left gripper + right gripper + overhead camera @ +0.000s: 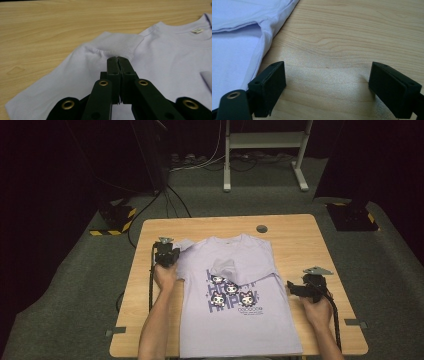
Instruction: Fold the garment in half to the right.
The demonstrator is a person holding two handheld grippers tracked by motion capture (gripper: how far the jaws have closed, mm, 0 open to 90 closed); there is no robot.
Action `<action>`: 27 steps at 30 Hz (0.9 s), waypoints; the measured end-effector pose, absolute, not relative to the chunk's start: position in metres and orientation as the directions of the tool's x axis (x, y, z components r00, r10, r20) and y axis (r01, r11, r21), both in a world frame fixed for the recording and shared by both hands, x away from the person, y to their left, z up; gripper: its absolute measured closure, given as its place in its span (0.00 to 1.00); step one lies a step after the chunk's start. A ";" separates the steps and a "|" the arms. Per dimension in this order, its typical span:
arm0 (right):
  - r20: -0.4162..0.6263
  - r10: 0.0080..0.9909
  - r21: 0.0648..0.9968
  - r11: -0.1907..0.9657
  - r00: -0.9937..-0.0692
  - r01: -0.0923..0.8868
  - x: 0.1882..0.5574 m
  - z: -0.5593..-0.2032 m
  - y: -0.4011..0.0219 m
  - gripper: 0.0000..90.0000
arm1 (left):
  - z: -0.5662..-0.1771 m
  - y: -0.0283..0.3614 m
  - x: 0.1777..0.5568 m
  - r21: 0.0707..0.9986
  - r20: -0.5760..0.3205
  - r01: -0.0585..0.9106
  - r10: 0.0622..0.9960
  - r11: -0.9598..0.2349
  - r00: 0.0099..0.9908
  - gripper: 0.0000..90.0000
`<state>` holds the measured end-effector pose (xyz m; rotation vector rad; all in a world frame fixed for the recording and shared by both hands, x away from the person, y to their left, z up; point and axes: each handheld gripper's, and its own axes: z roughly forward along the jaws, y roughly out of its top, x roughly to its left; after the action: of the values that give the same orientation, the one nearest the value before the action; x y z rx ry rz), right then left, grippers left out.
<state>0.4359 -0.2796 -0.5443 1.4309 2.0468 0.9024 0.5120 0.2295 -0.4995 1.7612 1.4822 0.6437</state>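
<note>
A lilac T-shirt [235,320] with cartoon cat prints lies flat on the wooden table [300,235], collar at the far side. One sleeve [225,267] is folded in over the chest. My left gripper [172,254] is at the shirt's left shoulder. In the left gripper view its jaws [117,58] are pressed together on the short sleeve [117,45], and the cloth puckers at the tips. My right gripper [292,287] rests by the shirt's right edge. In the right gripper view it stands open [328,82] over bare wood, with the shirt's hem [262,42] just to its left.
A round grey cable port [262,228] sits near the table's far edge. Beyond the table are a white stand frame [265,142], floor cables and two black bases with yellow-black tape [117,217]. Bare wood lies on both sides of the shirt.
</note>
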 end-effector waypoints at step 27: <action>-0.014 0.941 0.745 0.235 -0.338 0.625 0.436 -0.544 -0.279 0.15 | -0.442 0.166 0.511 0.842 -0.168 0.533 0.901 -0.080 0.401 0.99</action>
<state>0.4359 -0.2794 -0.5443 1.4316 2.0481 0.9029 0.5113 0.1664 -0.4417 1.7459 1.2558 0.5048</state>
